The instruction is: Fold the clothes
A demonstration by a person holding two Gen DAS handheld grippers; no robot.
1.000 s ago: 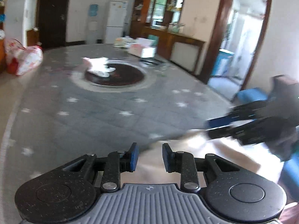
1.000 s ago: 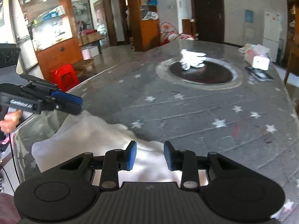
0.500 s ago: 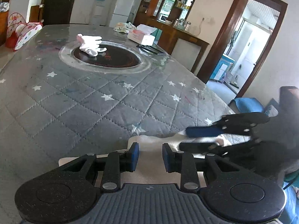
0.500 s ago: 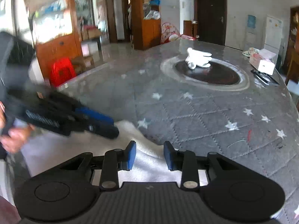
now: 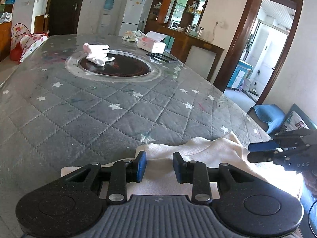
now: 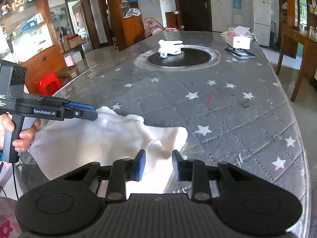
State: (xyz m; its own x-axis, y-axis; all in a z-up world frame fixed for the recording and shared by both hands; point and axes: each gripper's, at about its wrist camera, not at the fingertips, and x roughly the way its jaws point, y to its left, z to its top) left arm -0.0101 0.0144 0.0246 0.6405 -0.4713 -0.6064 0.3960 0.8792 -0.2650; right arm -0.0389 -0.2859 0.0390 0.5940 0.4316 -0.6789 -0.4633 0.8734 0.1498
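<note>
A white garment [image 5: 198, 148] lies rumpled at the near edge of the grey star-quilted table [image 5: 99, 119]. My left gripper [image 5: 159, 166] sits low over its left part. Its jaws are opening, and cloth shows in the gap without being pinched. In the right wrist view, a hand [image 6: 21, 136] holds the left gripper [image 6: 83, 113], whose tip is at the garment's [image 6: 89, 138] raised far corner. My right gripper [image 6: 159, 165] hovers over the garment's right edge. Its jaws are closing, cloth shows between the pads, and no grip is visible. From the left wrist view the right gripper [image 5: 257, 152] sits at the cloth's right end.
White gloves [image 5: 98, 54] lie on a black round plate [image 5: 122, 67] set in the table's middle. A tissue box [image 5: 151, 44] and a dark flat item [image 6: 240, 52] sit at the far end. A blue chair [image 5: 267, 117] and a red stool [image 6: 48, 84] stand beside the table.
The left gripper has come down over the garment at the near edge. The right gripper has swung away to the cloth's right end, so the two grippers now stand farther apart.
</note>
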